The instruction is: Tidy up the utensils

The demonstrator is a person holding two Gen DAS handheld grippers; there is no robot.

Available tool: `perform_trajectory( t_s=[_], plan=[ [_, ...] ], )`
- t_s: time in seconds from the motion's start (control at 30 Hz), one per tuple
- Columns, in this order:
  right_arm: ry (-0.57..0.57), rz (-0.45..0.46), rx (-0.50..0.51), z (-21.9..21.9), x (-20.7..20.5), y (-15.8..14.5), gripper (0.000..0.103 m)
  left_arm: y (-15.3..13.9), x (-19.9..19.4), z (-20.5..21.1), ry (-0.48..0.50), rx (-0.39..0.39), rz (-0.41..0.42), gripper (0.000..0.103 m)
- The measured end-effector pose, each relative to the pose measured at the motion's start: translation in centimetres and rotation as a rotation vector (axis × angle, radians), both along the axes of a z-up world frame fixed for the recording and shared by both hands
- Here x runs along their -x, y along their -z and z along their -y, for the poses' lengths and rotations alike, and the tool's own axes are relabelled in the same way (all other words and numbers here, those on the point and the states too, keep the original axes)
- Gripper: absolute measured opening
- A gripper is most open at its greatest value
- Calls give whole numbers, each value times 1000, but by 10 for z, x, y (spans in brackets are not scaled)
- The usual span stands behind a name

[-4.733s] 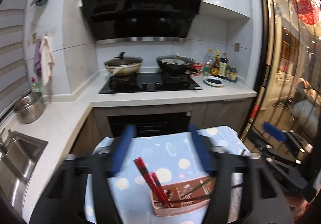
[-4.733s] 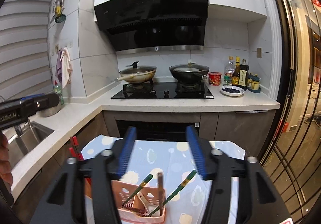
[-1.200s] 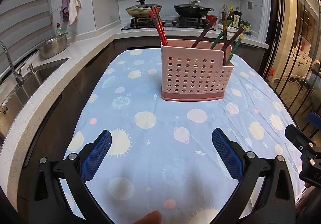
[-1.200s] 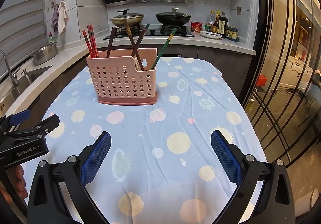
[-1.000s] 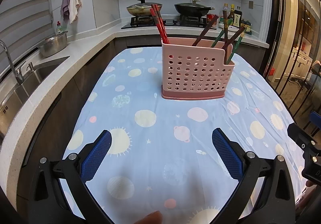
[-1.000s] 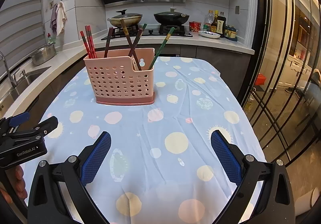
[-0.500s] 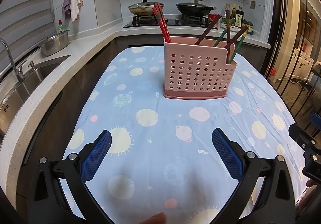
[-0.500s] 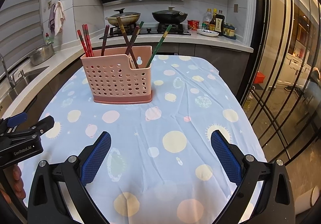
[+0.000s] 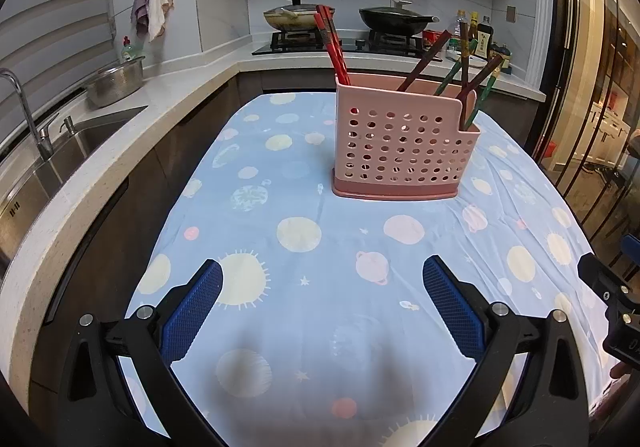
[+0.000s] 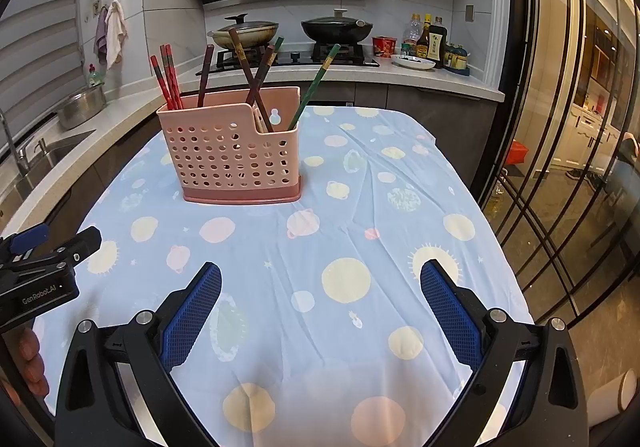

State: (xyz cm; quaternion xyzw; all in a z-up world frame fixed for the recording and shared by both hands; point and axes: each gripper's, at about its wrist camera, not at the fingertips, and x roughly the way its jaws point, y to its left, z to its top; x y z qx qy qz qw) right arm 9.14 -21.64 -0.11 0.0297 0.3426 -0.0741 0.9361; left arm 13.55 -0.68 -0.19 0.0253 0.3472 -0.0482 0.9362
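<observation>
A pink perforated utensil holder [image 9: 404, 151] stands upright on the table's blue dotted cloth [image 9: 304, 287], past the middle. It also shows in the right wrist view [image 10: 234, 155]. Red chopsticks [image 9: 332, 43] lean at its left end; brown chopsticks [image 10: 250, 77] and green chopsticks [image 10: 316, 85] stand toward its right. My left gripper [image 9: 322, 303] is open and empty over the near cloth. My right gripper [image 10: 320, 303] is open and empty, well short of the holder. The left gripper's body shows at the left edge of the right wrist view [image 10: 44, 271].
A counter with a sink [image 9: 56, 151] and a steel bowl [image 9: 116, 81] runs along the left. A stove with two pans [image 9: 348, 17] and bottles [image 10: 430, 39] lies behind the table. Glass doors [image 10: 568, 127] stand on the right.
Both grippers came down from above the holder and back to the near side of the table. In the last second they have eased slightly closer and lower. Both stayed open.
</observation>
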Motion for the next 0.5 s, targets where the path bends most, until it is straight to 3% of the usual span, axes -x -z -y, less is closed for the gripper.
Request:
perform_trajectory(
  t_s=[0.5],
  plan=[
    [6, -7, 0, 1, -2, 2, 96, 3, -2, 1, 2, -11, -12, 96]
  ],
)
